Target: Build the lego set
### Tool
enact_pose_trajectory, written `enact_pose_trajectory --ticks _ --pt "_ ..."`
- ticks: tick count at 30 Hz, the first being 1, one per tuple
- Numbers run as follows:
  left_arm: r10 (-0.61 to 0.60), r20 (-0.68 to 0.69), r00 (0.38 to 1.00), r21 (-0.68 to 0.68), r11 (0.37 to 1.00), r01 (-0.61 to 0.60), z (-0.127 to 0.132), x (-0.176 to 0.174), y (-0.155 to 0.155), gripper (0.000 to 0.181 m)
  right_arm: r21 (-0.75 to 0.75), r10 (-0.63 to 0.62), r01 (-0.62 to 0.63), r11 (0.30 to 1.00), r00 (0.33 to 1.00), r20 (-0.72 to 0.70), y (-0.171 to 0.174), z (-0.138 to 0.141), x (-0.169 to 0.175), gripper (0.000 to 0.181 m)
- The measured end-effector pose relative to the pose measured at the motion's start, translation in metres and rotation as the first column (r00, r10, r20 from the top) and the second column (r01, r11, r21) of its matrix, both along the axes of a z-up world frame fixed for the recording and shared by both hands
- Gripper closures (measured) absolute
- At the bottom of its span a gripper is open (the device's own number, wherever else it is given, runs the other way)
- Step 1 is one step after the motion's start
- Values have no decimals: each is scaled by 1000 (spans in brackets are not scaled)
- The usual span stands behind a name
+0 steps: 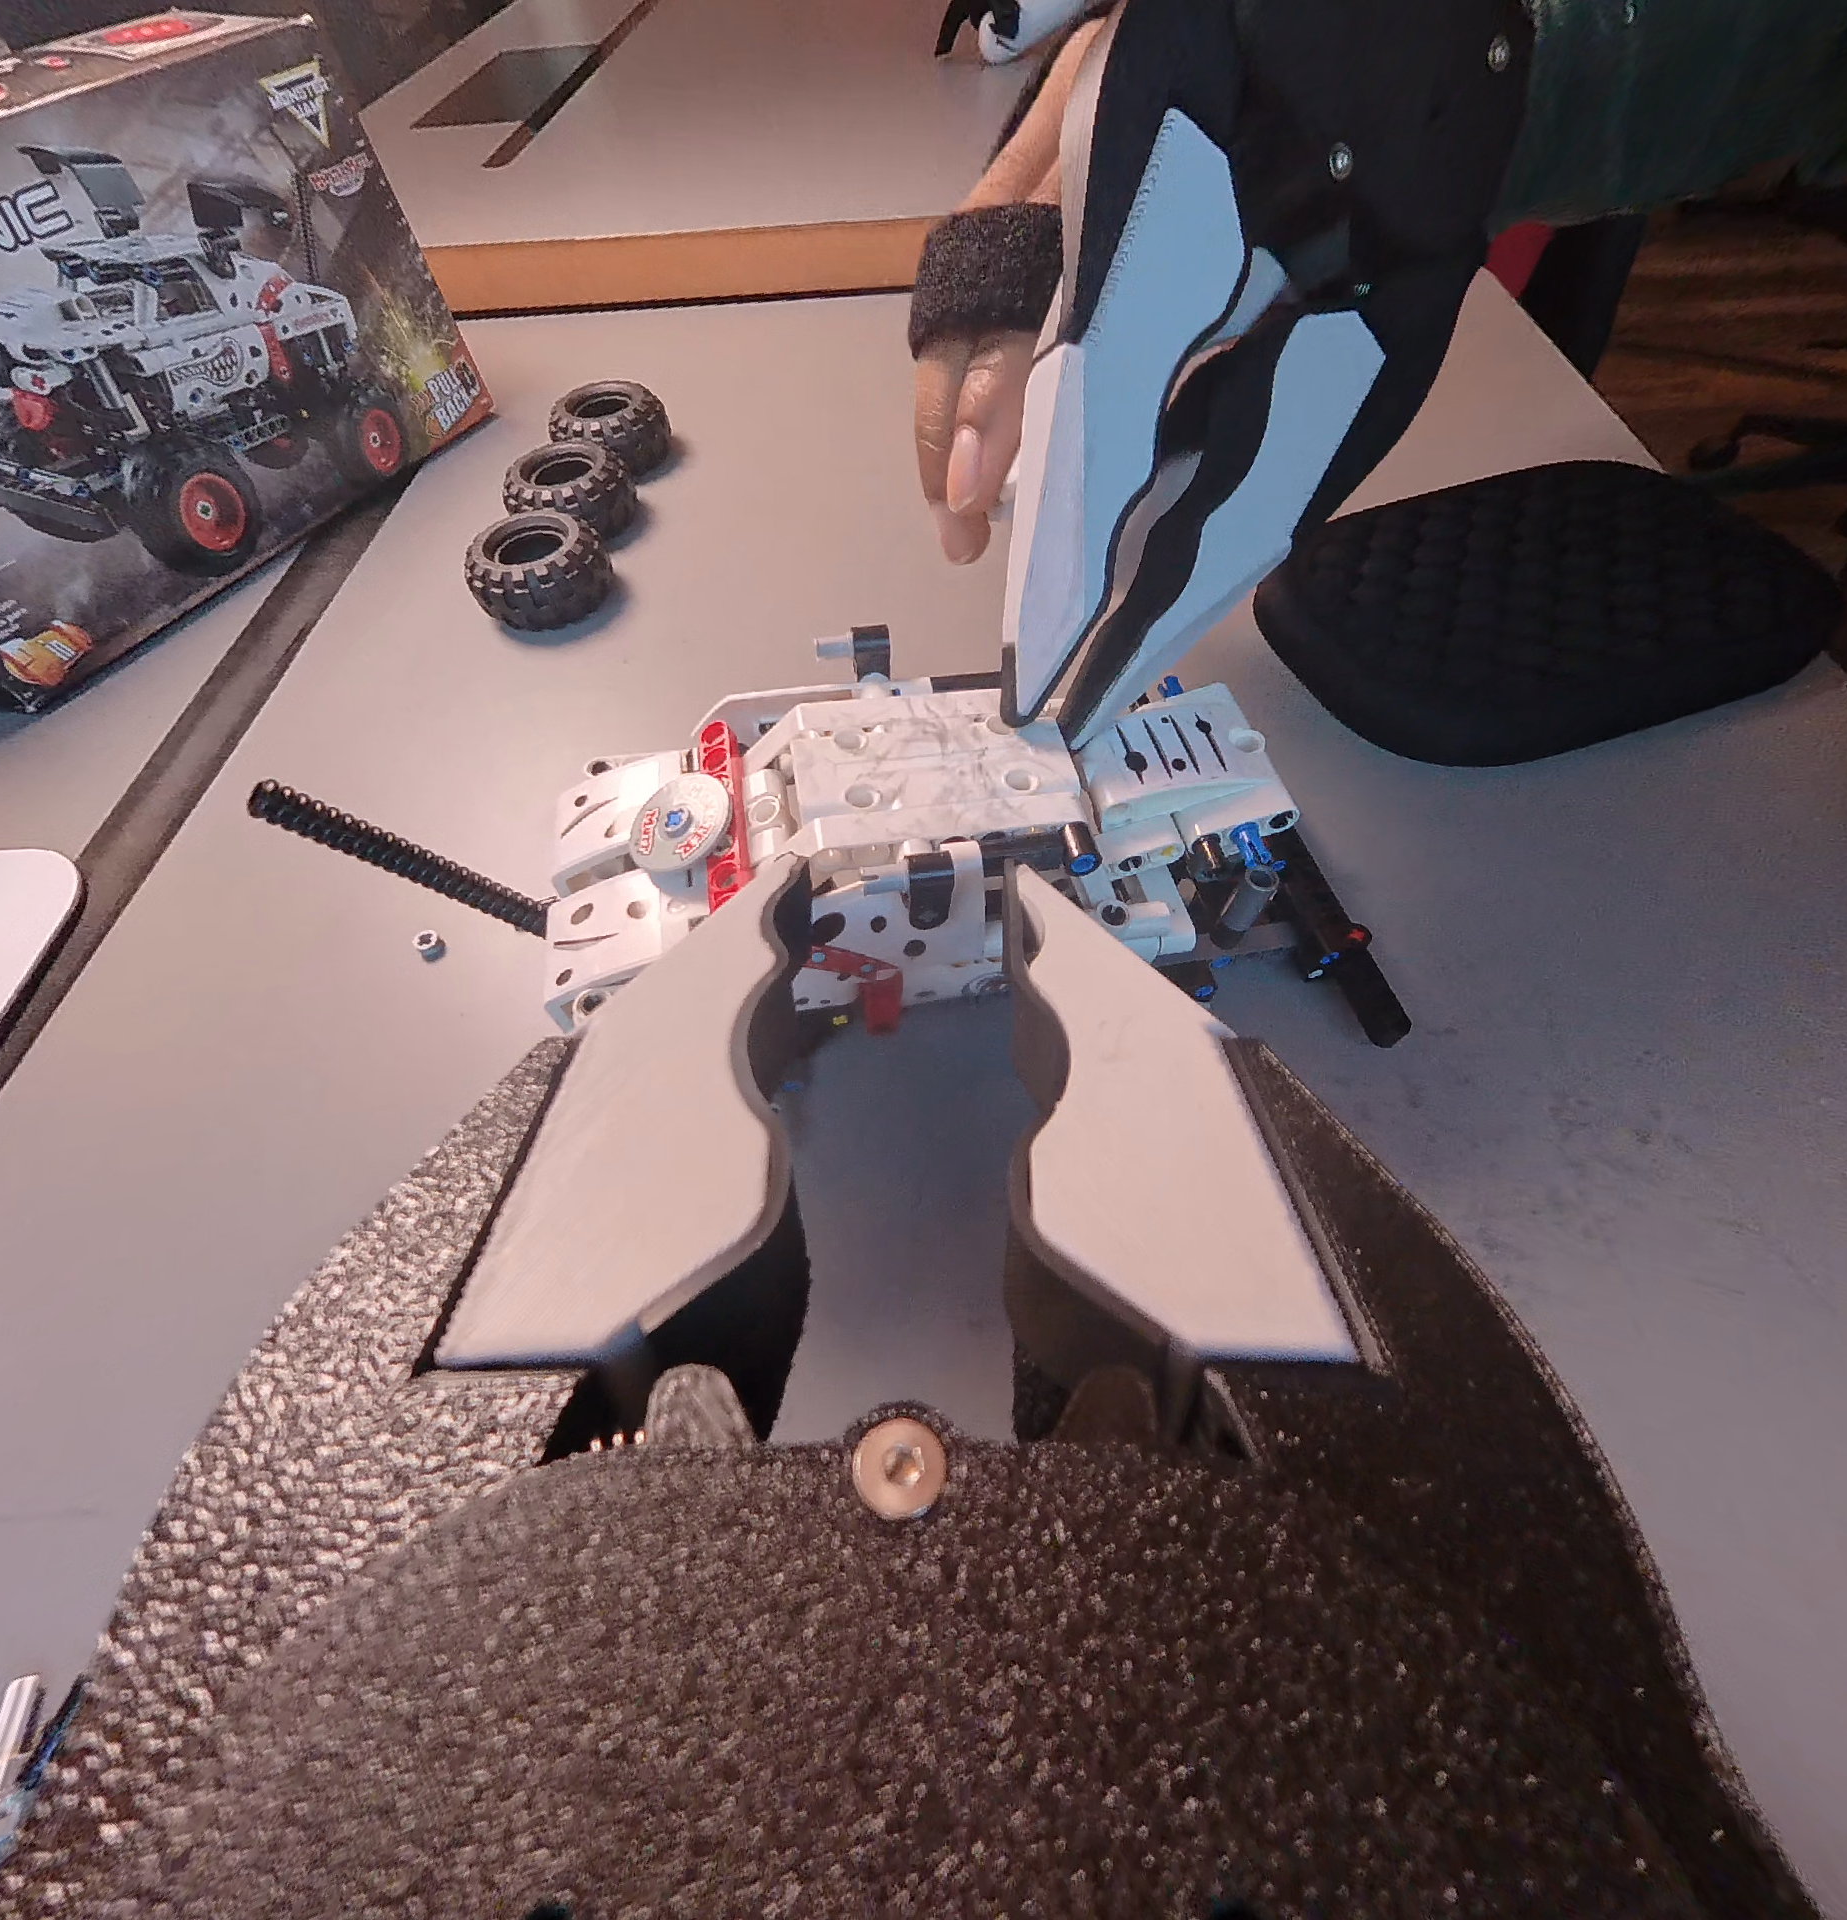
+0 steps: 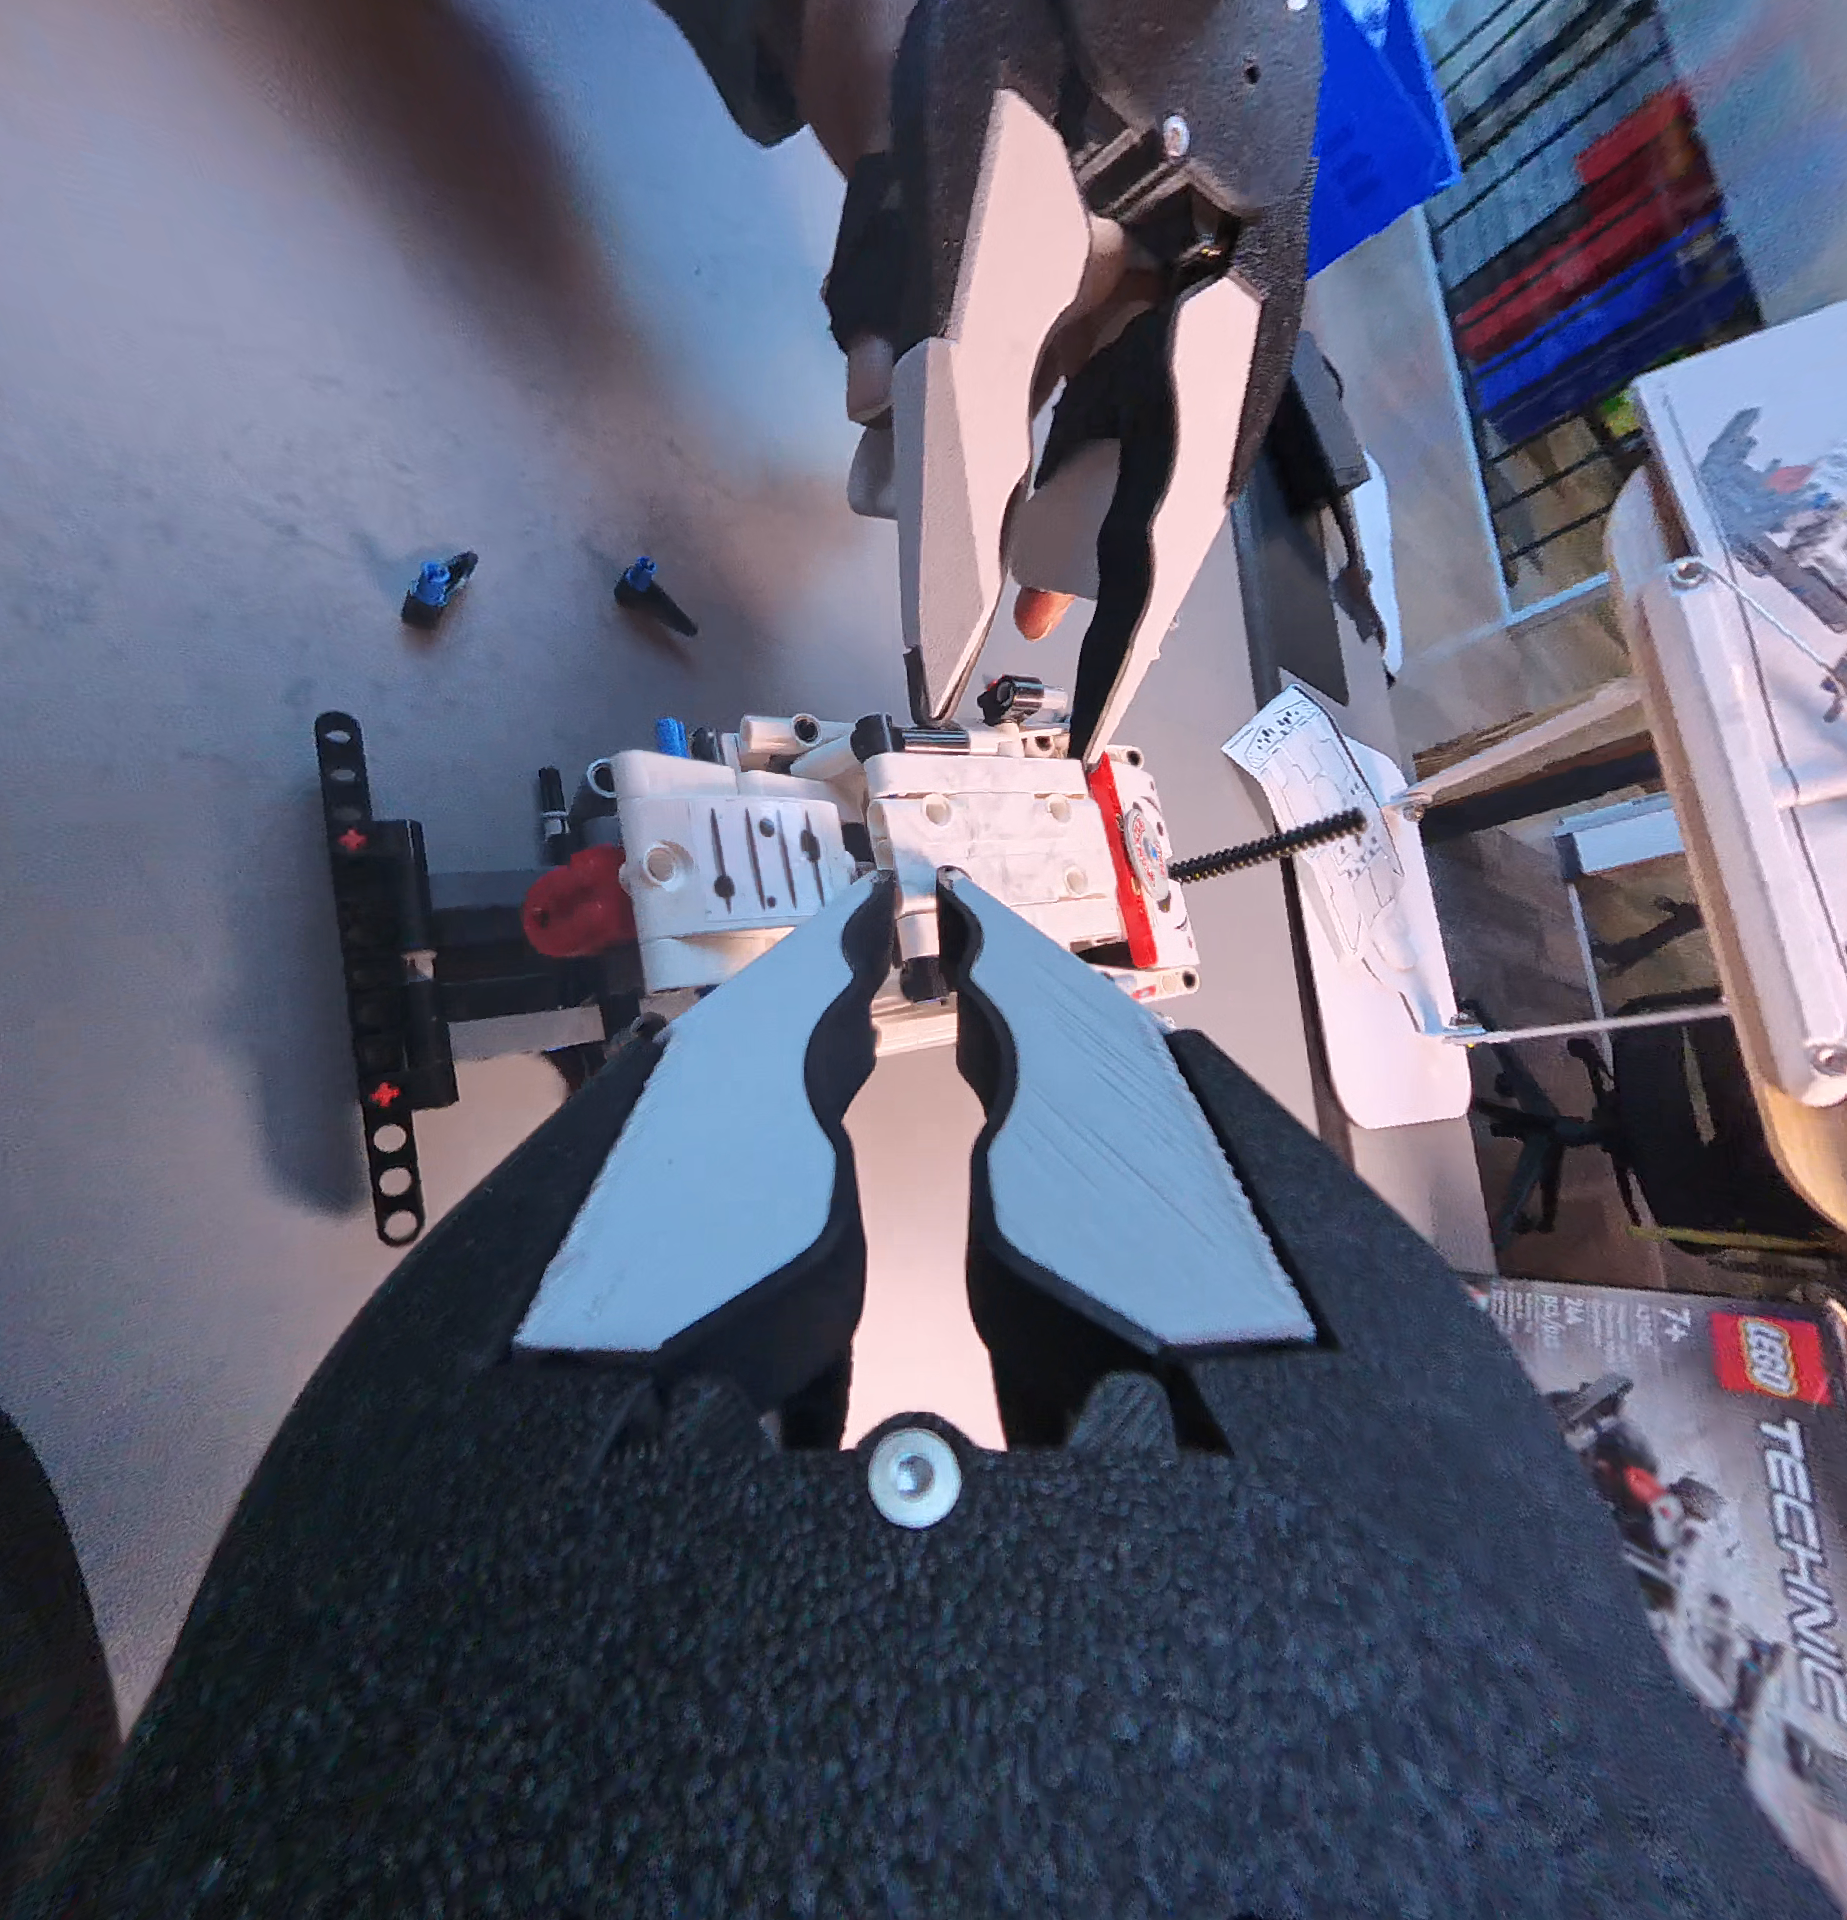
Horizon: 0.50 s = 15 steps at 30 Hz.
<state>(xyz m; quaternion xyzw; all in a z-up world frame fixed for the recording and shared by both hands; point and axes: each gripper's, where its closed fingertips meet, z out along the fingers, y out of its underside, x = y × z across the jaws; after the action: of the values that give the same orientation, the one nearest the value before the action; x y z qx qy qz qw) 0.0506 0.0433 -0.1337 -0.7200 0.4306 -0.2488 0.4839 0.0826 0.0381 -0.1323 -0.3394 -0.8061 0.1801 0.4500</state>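
The partly built white lego truck body point(image 1: 929, 774) lies on the grey table point(image 1: 275, 1091), with a red beam, a round badge and a black chassis frame point(image 2: 379, 966). My left gripper point(image 1: 903, 883) straddles the body's near side, jaws apart and touching it on both sides. It shows from above in the right wrist view point(image 2: 1002, 736). My right gripper point(image 2: 914, 881) comes down from above, nearly closed, tips on the seam between the marbled roof panel point(image 2: 992, 831) and the vented panel point(image 2: 753, 852). It also shows in the left wrist view point(image 1: 1052, 727). Whether it pinches anything is hidden.
The set's box point(image 1: 171, 343) stands at far left, with three black tyres point(image 1: 566, 488) beside it. A black ridged rod point(image 1: 389, 852) sticks out of the body, with a small grey bush point(image 1: 433, 943) nearby. Two blue-black pins point(image 2: 436, 587) lie loose. A sticker sheet point(image 2: 1334, 862) lies beyond. Some 4 cm of space lies between my two pairs of fingers.
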Motion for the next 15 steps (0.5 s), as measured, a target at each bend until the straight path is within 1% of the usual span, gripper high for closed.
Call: enact_pose_trajectory --ticks 3,9,15 --pt "0 -2 1000 1 1000 0 0 -1 0 146 -43 -37 34 999 997 -70 -1 1 0 177" --pt "3 -7 1000 6 1000 -3 0 -2 0 147 -186 -129 96 978 976 -175 -3 3 0 181" --pt "12 -13 1000 10 1000 -12 0 -4 1 150 -333 -216 138 933 954 -209 -1 4 0 181"
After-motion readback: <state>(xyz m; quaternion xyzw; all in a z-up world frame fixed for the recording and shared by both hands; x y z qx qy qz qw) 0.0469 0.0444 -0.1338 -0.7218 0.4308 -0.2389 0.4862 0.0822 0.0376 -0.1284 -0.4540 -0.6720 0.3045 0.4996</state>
